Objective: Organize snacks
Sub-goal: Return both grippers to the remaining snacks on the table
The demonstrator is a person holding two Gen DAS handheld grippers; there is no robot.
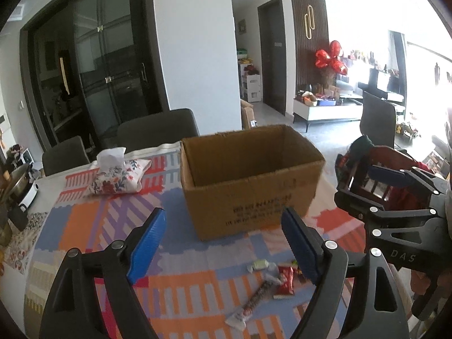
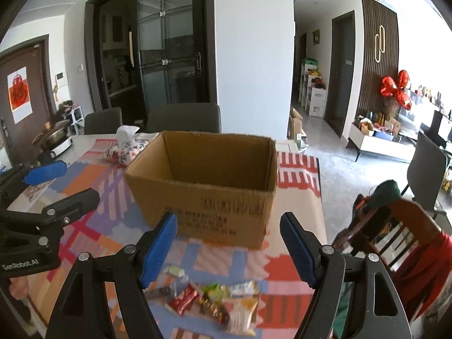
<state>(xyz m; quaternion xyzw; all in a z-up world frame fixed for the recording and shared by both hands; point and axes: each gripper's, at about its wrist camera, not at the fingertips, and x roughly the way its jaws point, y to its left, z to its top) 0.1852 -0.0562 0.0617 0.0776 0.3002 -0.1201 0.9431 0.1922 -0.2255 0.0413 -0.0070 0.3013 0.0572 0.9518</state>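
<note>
An open brown cardboard box (image 1: pixel 248 180) stands on the patterned tablecloth; it also shows in the right wrist view (image 2: pixel 209 189), and what I see of its inside is bare. Several small wrapped snacks lie in front of it: a red packet (image 1: pixel 285 281), a long dark bar (image 1: pixel 251 302), a pale candy (image 1: pixel 261 264); in the right wrist view a red packet (image 2: pixel 183 299), a green-and-brown pack (image 2: pixel 214 302) and a tan packet (image 2: pixel 244 308). My left gripper (image 1: pixel 223 243) is open and empty above them. My right gripper (image 2: pixel 228 248) is open and empty too.
A floral tissue pouch (image 1: pixel 118 176) lies left of the box. A pot on a cooker (image 2: pixel 55 138) stands at the table's far left. Grey chairs (image 2: pixel 183 118) stand behind the table. A wooden chair with red cloth (image 2: pixel 401 243) is at the right edge.
</note>
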